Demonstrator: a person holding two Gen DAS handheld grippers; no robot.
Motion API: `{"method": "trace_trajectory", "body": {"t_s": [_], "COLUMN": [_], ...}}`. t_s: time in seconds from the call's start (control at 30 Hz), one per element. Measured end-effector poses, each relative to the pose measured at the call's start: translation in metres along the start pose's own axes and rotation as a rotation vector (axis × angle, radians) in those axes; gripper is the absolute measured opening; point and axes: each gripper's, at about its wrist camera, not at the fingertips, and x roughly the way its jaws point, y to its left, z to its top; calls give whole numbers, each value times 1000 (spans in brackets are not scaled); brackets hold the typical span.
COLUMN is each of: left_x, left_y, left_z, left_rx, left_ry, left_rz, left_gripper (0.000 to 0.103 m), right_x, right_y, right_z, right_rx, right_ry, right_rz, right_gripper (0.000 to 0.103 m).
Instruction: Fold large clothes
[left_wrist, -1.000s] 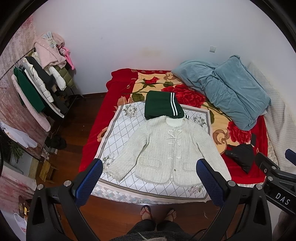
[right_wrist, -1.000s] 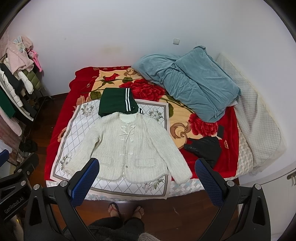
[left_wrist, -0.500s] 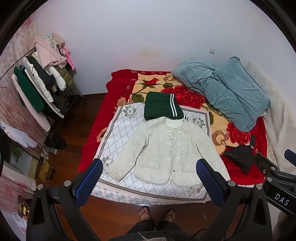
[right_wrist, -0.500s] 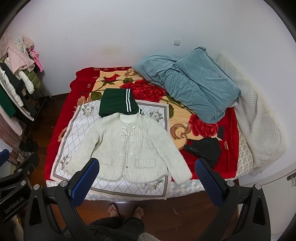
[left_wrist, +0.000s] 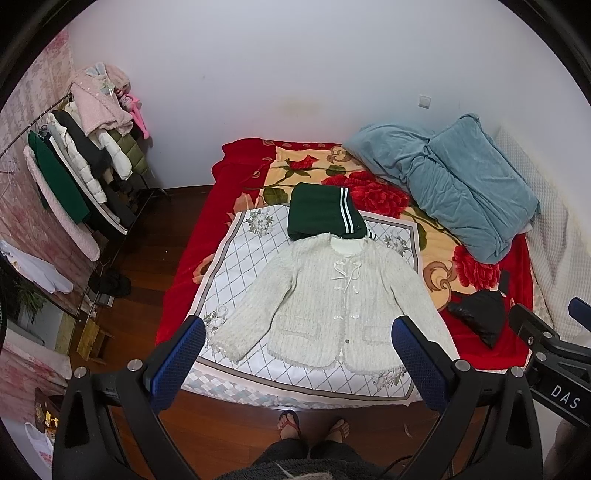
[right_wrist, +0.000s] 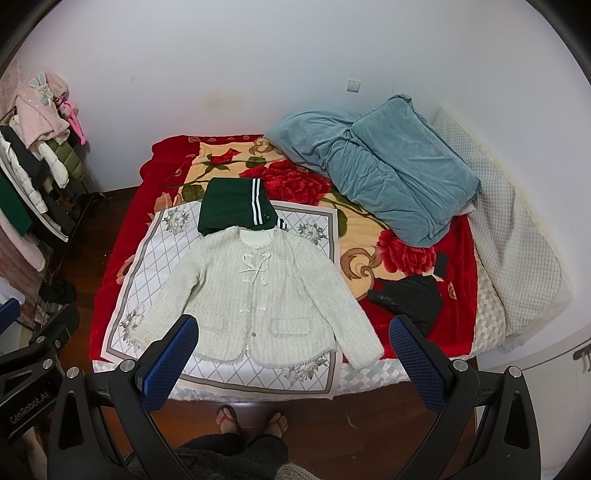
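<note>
A cream knitted jacket lies flat, front up, sleeves spread, on a white diamond-patterned cloth at the bed's near end. A folded dark green garment with white stripes lies just beyond its collar. My left gripper is open and empty, held high above the near edge of the bed. My right gripper is open and empty at the same height, beside it.
A crumpled blue quilt and a black bag lie on the red floral blanket. A clothes rack stands at the left. The person's feet are on the wooden floor.
Both grippers have drifted slightly back and up; the bed sits a little farther away in view. Nothing on the bed has moved.
</note>
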Motion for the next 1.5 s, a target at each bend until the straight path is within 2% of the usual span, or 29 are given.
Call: {"method": "trace_trajectory", "body": {"t_s": [0.7, 0.8, 0.9, 1.0, 1.1, 1.13, 1.17, 1.23, 1.27, 1.37, 1.43, 1.5], "left_x": [7, 14, 32, 62, 101, 114, 135, 167, 184, 233, 263, 291], "left_y": [1, 6, 10, 15, 19, 18, 15, 7, 2, -14, -28, -42], "left_z": [12, 13, 17, 19, 17, 16, 15, 10, 8, 0, -4, -6], "left_rx": [-2, 2, 9, 11, 25, 31, 42, 61, 74, 97, 103, 106], "left_ry": [-3, -16, -56, -90, -91, -87, -73, -46, -21, 44, 75, 100], "left_rz": [-16, -11, 24, 67, 85, 91, 103, 123, 131, 142, 152, 165], "left_gripper": [103, 103, 103, 103, 103, 103, 103, 103, 103, 103, 103, 103], "right_x": [-2, 0, 13, 50, 98, 120, 136, 175, 200, 268, 301, 343], "right_y": [-2, -4, -6, -15, -30, -40, -48, -65, -78, -118, -138, -163], "right_z": [7, 14, 20, 19, 8, 5, 2, -6, -12, -36, -65, -90], "right_rx": [8, 32, 59, 120, 210, 253, 281, 338, 381, 520, 569, 665], "right_ry": [5, -20, -58, -49, -8, 10, 27, 86, 125, 220, 257, 294], "right_rz": [6, 10, 14, -10, -35, -37, -50, -66, -61, -23, -29, 30], "right_gripper": [103, 103, 103, 103, 103, 100, 95, 60, 56, 54, 54, 55]}}
